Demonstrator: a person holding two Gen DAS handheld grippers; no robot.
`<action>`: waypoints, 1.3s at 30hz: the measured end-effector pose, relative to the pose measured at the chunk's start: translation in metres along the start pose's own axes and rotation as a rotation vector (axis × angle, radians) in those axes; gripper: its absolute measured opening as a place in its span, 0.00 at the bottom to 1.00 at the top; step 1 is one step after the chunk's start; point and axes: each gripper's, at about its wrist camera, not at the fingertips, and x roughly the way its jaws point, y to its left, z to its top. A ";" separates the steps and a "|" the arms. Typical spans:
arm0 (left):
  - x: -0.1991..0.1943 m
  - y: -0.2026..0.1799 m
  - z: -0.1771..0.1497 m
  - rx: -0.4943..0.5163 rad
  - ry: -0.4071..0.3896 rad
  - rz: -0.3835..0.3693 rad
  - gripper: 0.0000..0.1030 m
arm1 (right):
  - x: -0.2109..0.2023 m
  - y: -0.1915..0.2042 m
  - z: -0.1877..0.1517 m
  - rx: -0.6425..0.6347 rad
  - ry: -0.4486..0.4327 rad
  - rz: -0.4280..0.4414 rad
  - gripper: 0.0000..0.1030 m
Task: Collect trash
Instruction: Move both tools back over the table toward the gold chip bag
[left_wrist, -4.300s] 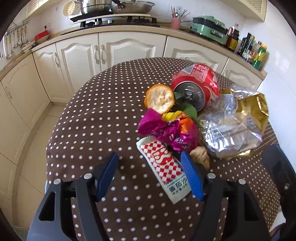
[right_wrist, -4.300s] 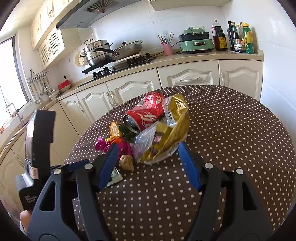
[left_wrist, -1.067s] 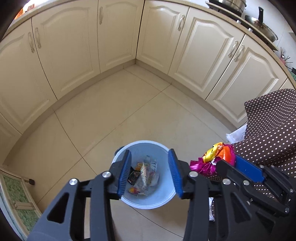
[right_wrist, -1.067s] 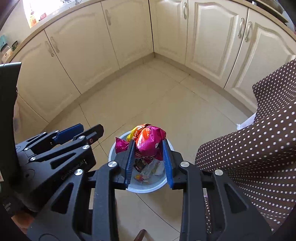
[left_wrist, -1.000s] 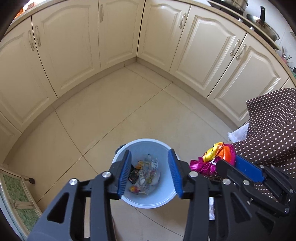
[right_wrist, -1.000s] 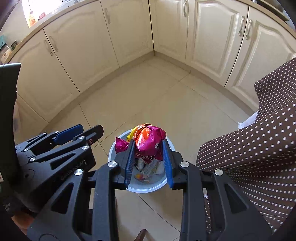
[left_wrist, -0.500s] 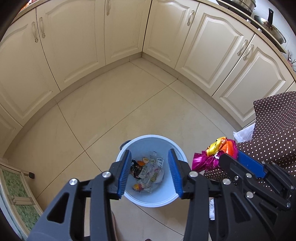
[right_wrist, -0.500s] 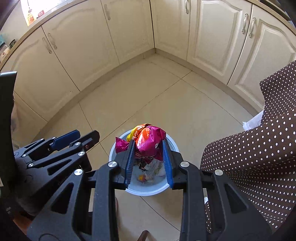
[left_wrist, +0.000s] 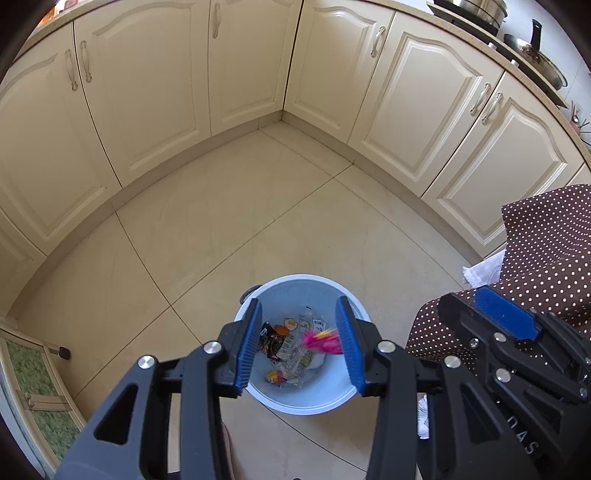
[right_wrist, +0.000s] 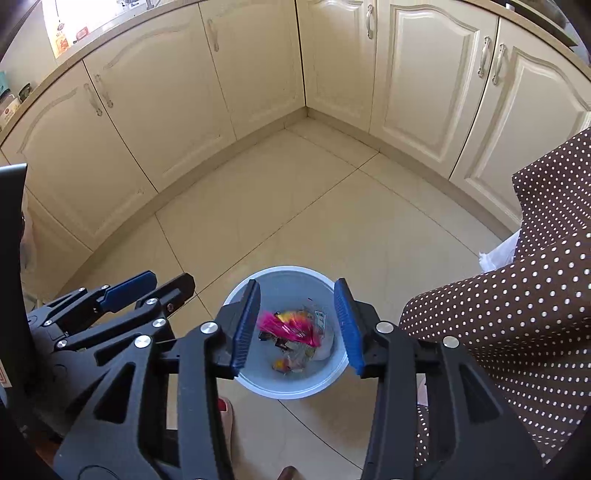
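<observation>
1. The pink wrapper (right_wrist: 286, 326) is a crumpled, shiny scrap of magenta foil with orange and yellow patches, blurred in both views. It is in the air over the mouth of the bin, clear of both blue pads.
2. The right hand-held gripper (right_wrist: 297, 325) points steeply down at the bin. Its jaws are opening, and the wrapper seen between them touches neither pad.
3. The bin (right_wrist: 284, 389) is a round, pale blue plastic pail with smooth walls, standing on the floor. At its bottom lie mixed scraps (left_wrist: 291, 347): clear crinkled film, dark packets and small orange and yellow bits.
4. The left hand-held gripper (left_wrist: 299, 345) hangs beside the right one, also aimed at the bin. Its ribbed blue pads stand apart with nothing gripped.
5. The floor (left_wrist: 229, 229) is glossy beige tile with thin dark joints.
6. Cream cabinet doors (right_wrist: 155, 122) with raised arched panels and pale metal handles wrap round the corner.
7. A brown tablecloth (right_wrist: 517, 325) with white dots drapes in soft folds at the right.
</observation>
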 end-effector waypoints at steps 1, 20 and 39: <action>-0.005 -0.002 0.000 0.003 -0.008 -0.001 0.40 | -0.005 0.000 0.000 -0.003 -0.007 -0.002 0.40; -0.213 -0.116 -0.022 0.184 -0.323 -0.104 0.50 | -0.235 -0.042 -0.037 0.020 -0.345 -0.122 0.47; -0.312 -0.325 -0.106 0.543 -0.372 -0.293 0.56 | -0.407 -0.206 -0.153 0.336 -0.552 -0.327 0.52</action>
